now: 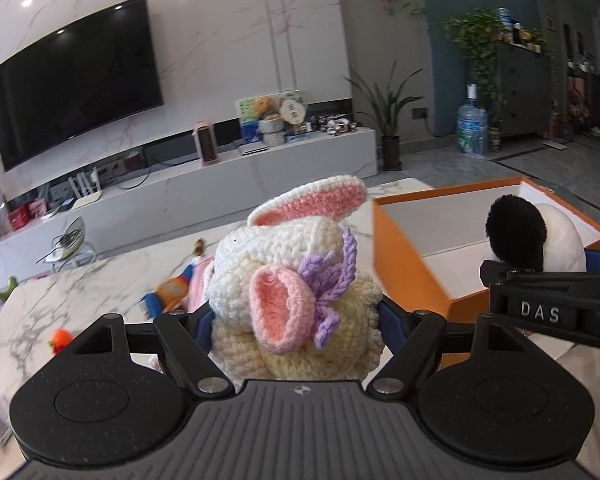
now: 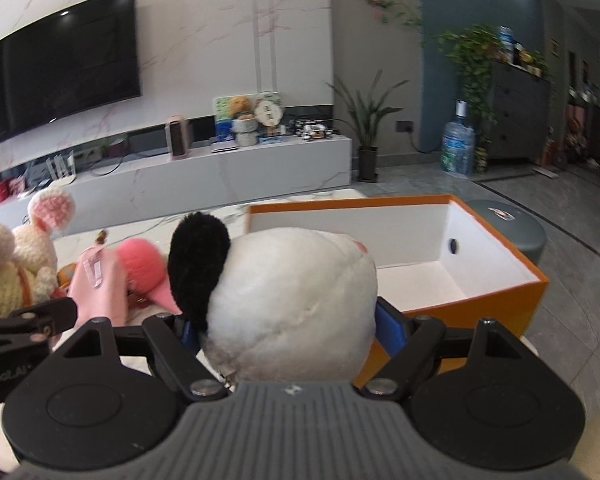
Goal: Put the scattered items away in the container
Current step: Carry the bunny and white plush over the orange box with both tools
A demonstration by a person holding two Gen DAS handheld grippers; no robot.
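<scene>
Left wrist view: orange carrot toy (image 1: 59, 340) and bottle-shaped toy (image 1: 168, 293) lying loose on marble table (image 1: 80, 280), not yet tidied. Left gripper (image 1: 296, 320) clamped on crochet rabbit (image 1: 284, 276), jaws wide around its soft body, lifted clear of table. Orange box (image 1: 412, 264) just right, open, white inside, apparently empty. Right wrist view: pink plush (image 2: 112, 280) on table at left. Right gripper (image 2: 288, 328) clamped on panda plush (image 2: 284, 296), held near box rim (image 2: 340, 202). Both toys probably headed for box; soft bodies likely to squash rather than slip.
</scene>
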